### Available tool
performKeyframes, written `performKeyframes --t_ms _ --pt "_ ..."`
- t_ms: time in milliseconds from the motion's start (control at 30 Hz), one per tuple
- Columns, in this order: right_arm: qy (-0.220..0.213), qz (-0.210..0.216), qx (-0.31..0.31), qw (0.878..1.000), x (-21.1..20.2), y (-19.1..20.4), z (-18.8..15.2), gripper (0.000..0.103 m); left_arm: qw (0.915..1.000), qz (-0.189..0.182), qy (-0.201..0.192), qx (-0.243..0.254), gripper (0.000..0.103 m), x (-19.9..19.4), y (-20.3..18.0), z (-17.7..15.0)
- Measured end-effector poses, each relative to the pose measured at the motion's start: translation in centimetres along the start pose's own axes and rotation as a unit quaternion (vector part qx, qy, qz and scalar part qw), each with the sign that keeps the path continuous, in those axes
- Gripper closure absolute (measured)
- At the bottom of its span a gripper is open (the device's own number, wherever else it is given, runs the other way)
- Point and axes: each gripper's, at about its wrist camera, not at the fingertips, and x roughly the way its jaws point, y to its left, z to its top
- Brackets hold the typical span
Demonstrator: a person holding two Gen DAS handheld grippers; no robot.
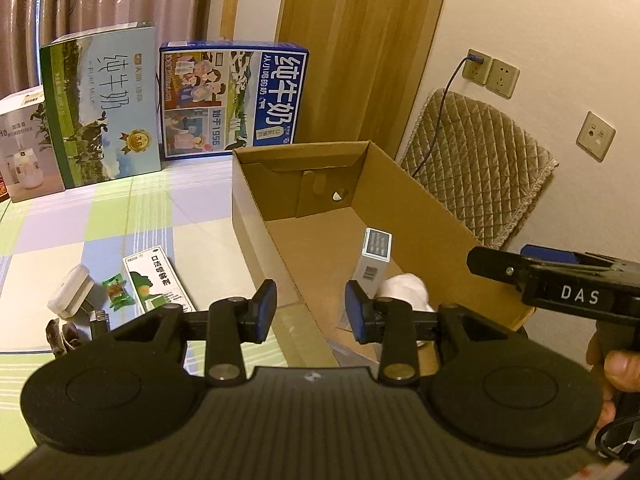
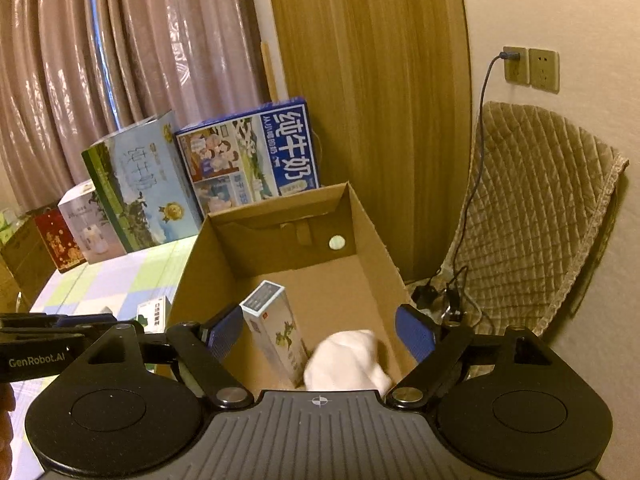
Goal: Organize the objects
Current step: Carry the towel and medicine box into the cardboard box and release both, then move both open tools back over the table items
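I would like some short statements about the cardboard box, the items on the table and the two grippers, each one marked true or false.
1. A small upright carton stands inside the cardboard box. True.
2. The white cloth lies on the table outside the box. False: it is inside the box, beside the carton.
3. The right gripper holds the carton. False: its jaws are open and hold nothing.
4. The green candy is on the tablecloth, outside the box. True.
5. The left gripper is open. True.
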Motion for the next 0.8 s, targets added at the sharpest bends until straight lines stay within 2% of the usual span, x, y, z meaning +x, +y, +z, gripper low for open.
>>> performKeyframes --t_ms 400,567,700,800 --pt "-0.002 0.006 -0.018 1.0 -0.9 1.8 -0.1 0.022 1.0 0.007 0.0 -0.003 0.071 -1.3 1.3 -0.4" --pt "-0.005 0.016 -0.029 0.999 -1.5 3.3 0.2 0.022 0.9998 0.017 -0.009 -0.01 0.07 -2.8 3.4 -0.4" --pt "-0.009 0.027 -0.04 0.999 -1.8 5.0 0.4 0.022 0.9991 0.037 -0.019 -0.004 0.064 -4.5 5.5 -0.5" --pt "-0.013 0.039 -0.046 0.998 -1.8 6.5 0.6 0.022 0.9979 0.056 -0.025 -0.023 0.06 -5.8 7.9 -0.8"
